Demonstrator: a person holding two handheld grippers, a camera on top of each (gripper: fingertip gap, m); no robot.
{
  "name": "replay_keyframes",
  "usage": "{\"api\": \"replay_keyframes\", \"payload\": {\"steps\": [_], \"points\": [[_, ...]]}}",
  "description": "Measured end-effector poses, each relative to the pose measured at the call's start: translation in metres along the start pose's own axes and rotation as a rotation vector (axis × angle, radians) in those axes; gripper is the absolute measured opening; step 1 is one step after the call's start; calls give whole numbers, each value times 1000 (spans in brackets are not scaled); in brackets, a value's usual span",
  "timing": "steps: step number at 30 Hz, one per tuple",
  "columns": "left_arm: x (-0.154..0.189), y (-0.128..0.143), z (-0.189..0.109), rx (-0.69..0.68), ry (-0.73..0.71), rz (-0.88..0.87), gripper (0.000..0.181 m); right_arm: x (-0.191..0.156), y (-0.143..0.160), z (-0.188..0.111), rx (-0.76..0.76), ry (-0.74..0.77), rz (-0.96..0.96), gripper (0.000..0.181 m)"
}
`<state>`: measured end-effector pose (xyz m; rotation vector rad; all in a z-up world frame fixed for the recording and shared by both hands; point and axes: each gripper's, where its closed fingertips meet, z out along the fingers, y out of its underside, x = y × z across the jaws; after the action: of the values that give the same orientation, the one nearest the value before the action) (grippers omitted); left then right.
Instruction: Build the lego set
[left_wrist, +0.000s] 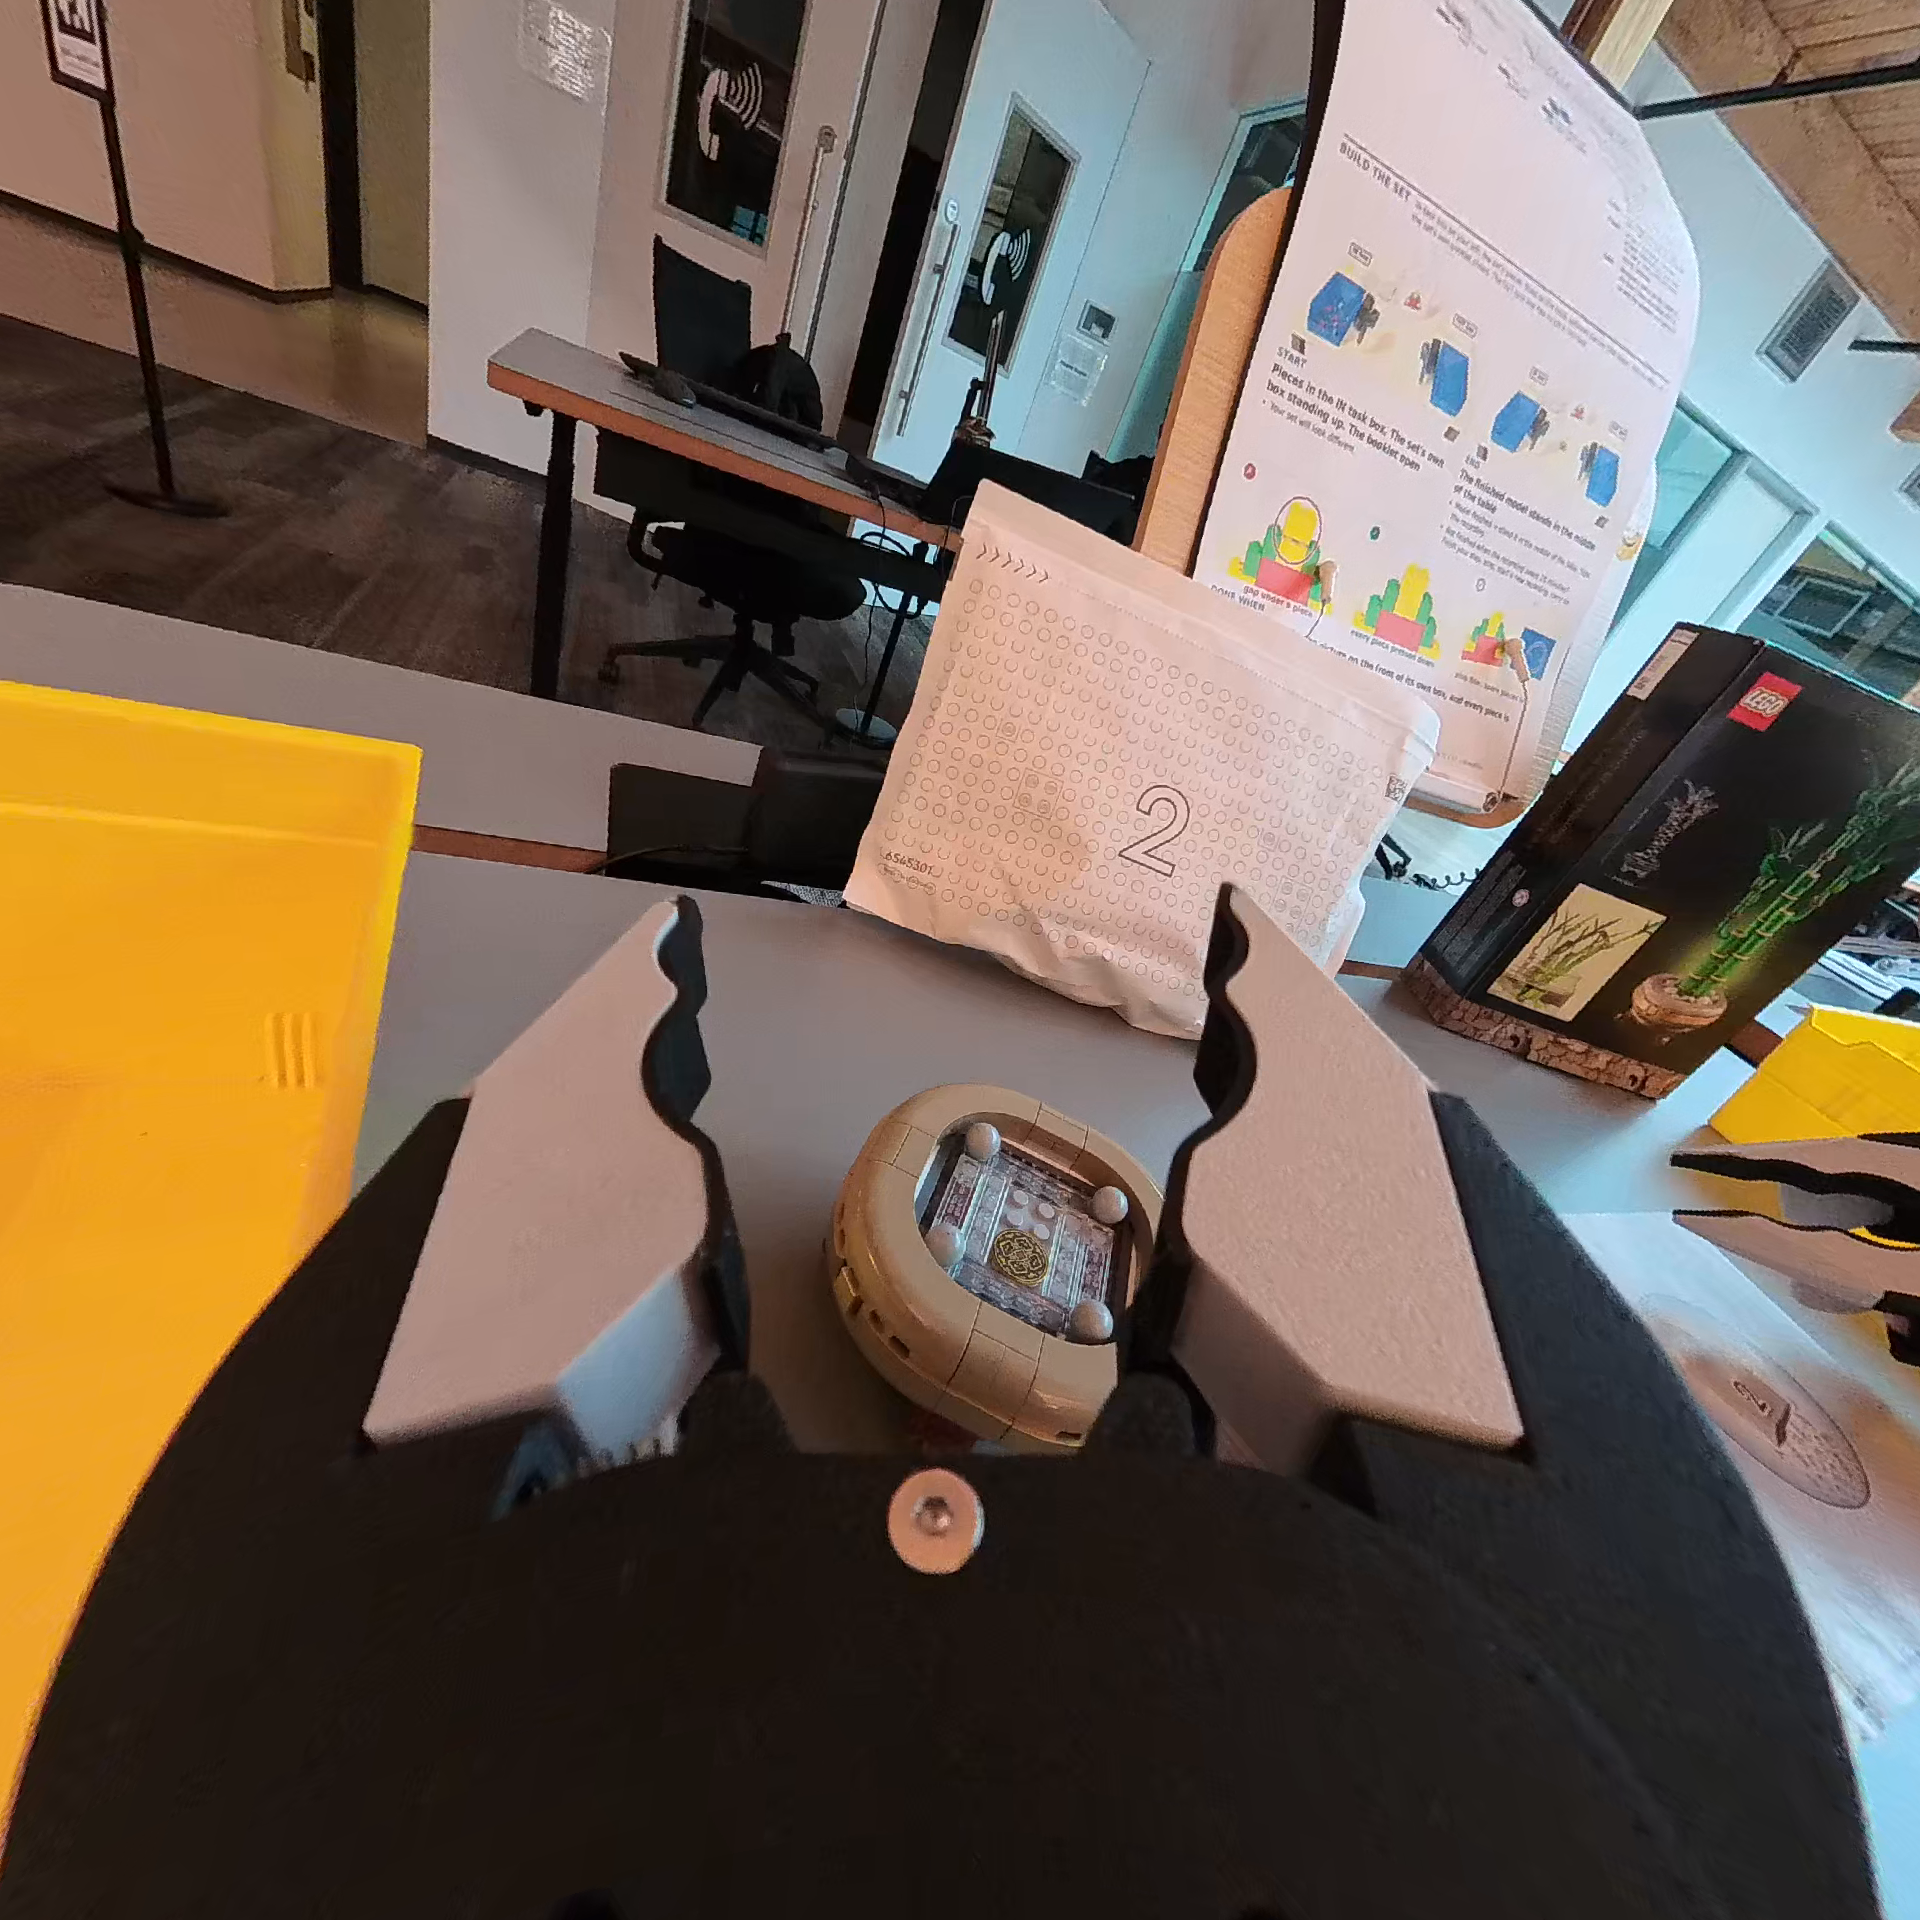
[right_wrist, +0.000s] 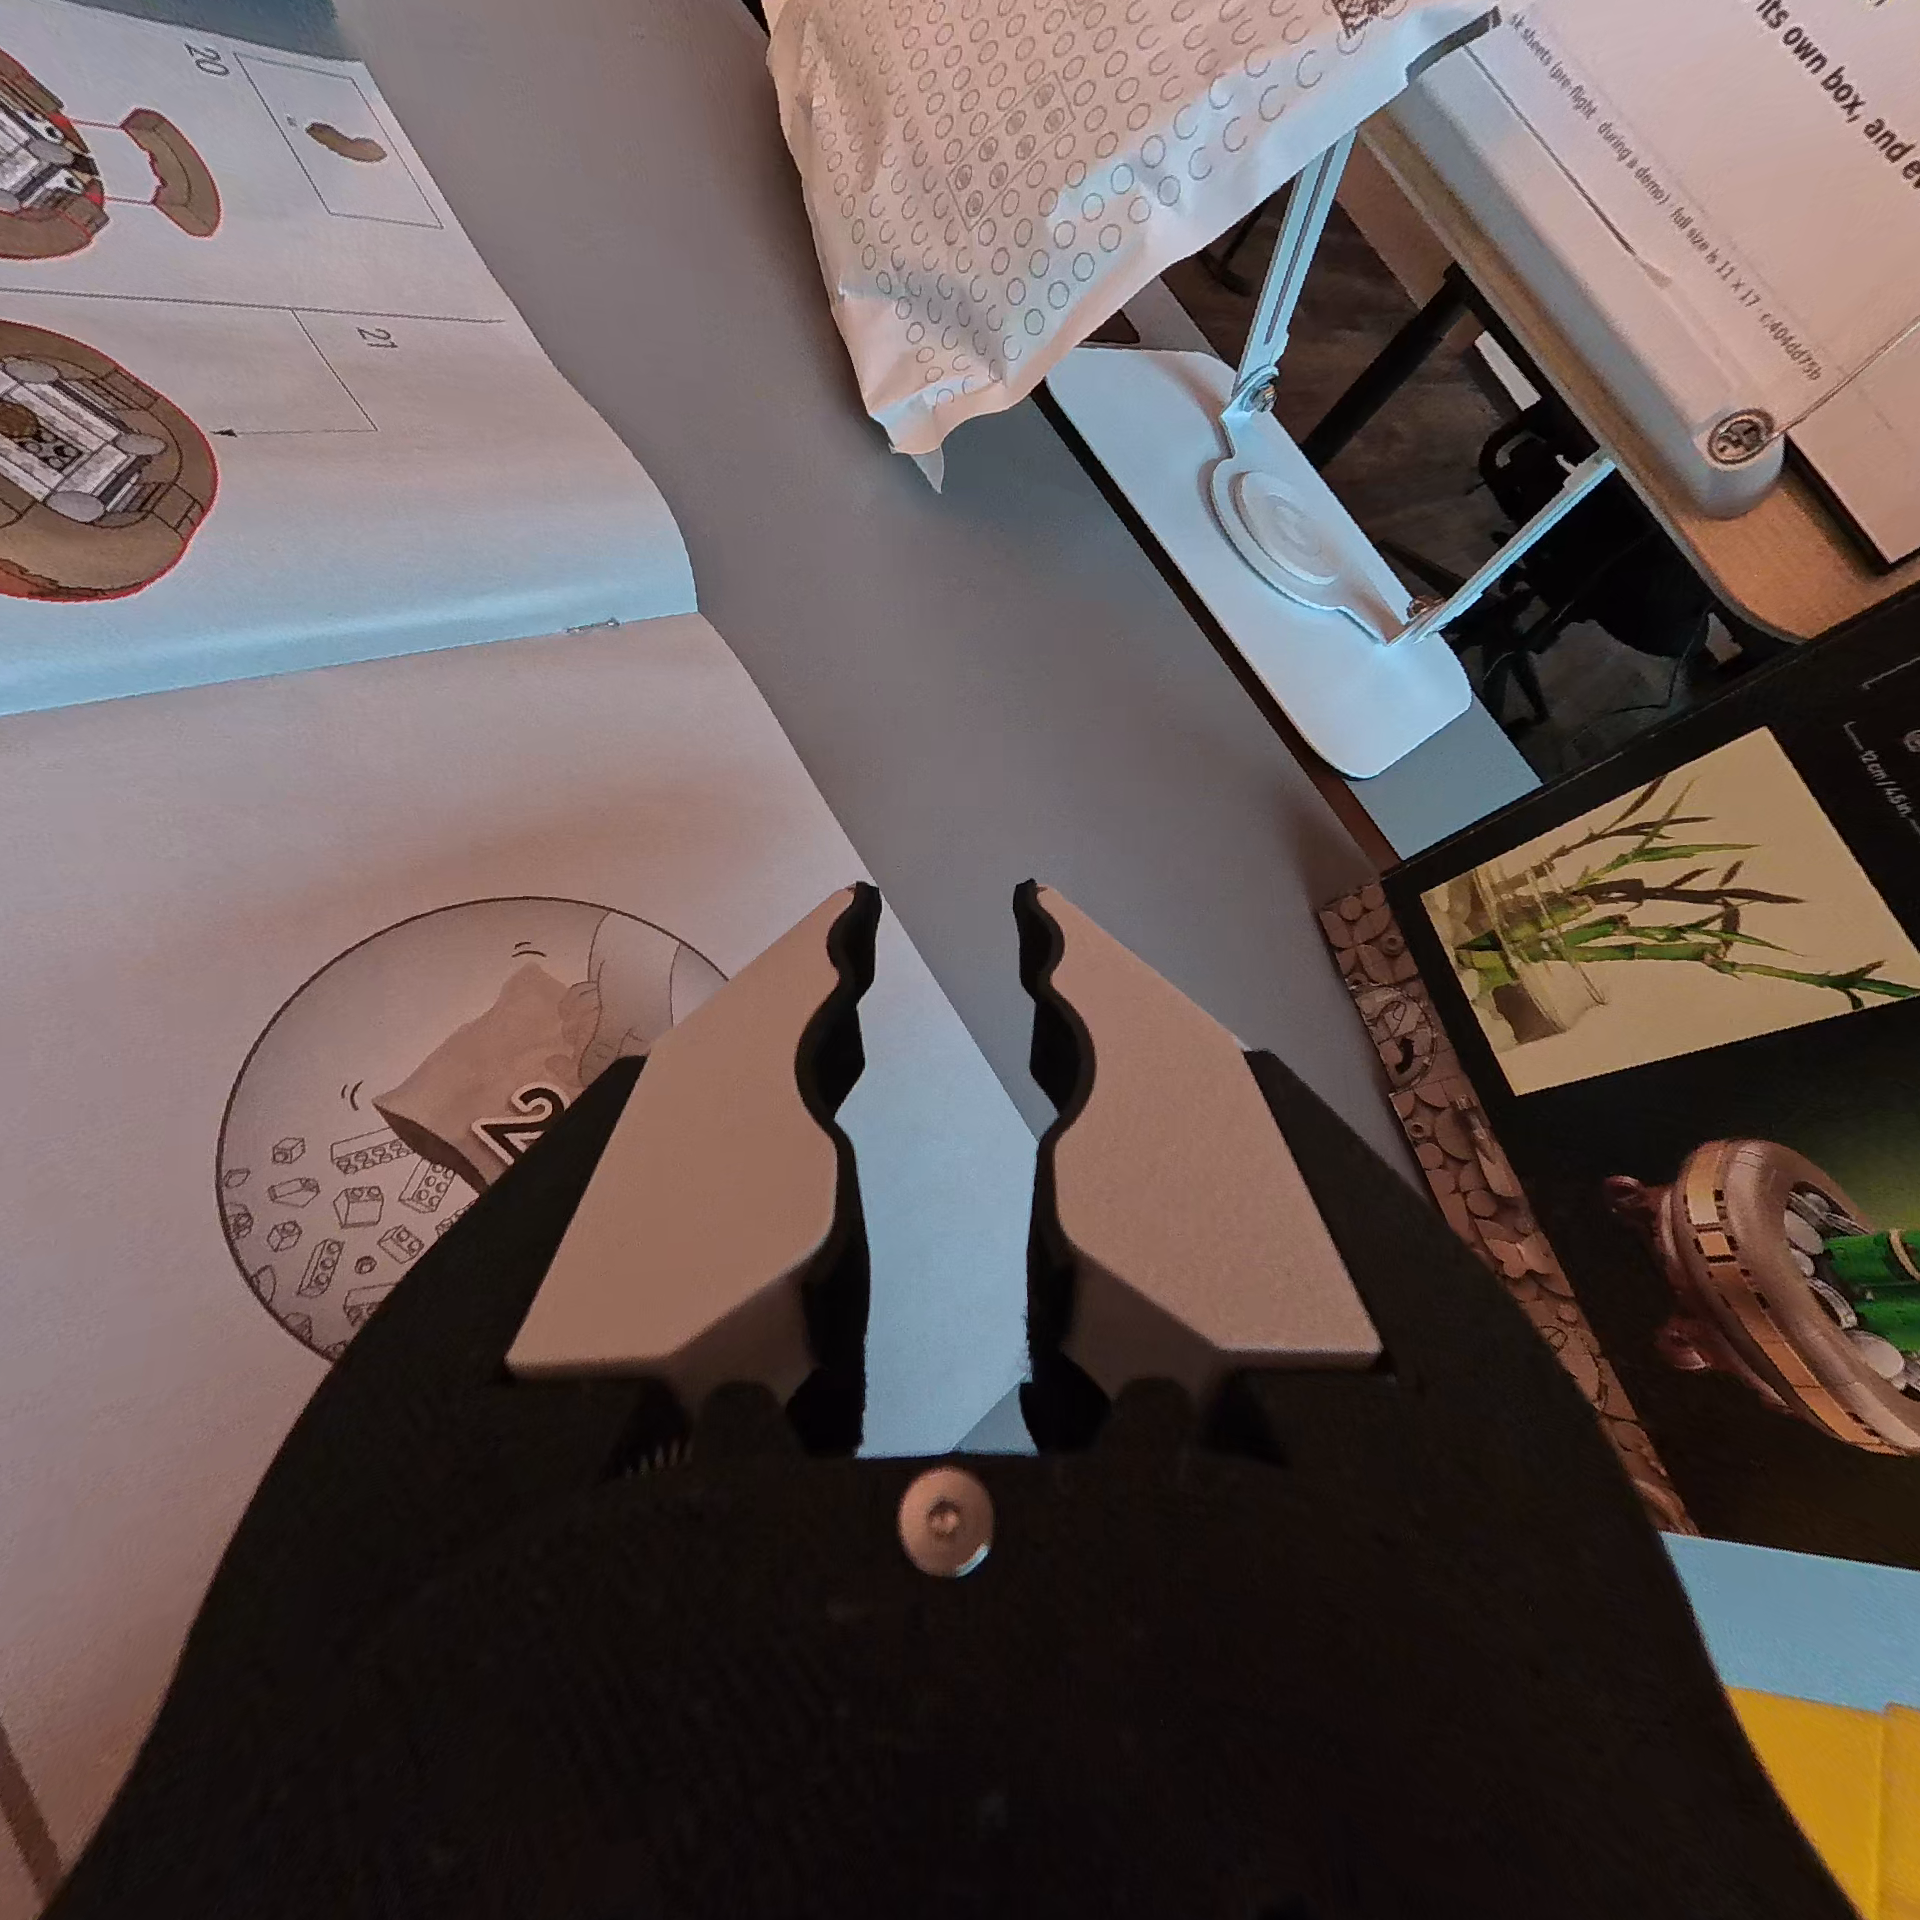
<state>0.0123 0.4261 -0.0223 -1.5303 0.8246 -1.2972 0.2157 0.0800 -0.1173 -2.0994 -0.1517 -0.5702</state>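
A round tan lego pot base with a grey studded middle sits on the grey table. My left gripper is open wide around it. The model lies deep between the fingers, close to the right one and apart from the left one. My right gripper is open with a narrow gap and empty, over the table beside the open instruction booklet. It also shows at the right edge of the left wrist view. A white parts bag leans at the table's far side and also shows in the right wrist view.
A yellow bin stands at the left. The black set box stands at the right, also in the right wrist view. A task sheet on a white stand is behind the bag. Another yellow bin is near right.
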Motion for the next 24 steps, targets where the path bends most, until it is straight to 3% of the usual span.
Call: {"api": "replay_keyframes", "payload": {"steps": [24], "points": [[12,9,5,-36,21,48,94,-2,-2,0,0,0,-15,26]]}}
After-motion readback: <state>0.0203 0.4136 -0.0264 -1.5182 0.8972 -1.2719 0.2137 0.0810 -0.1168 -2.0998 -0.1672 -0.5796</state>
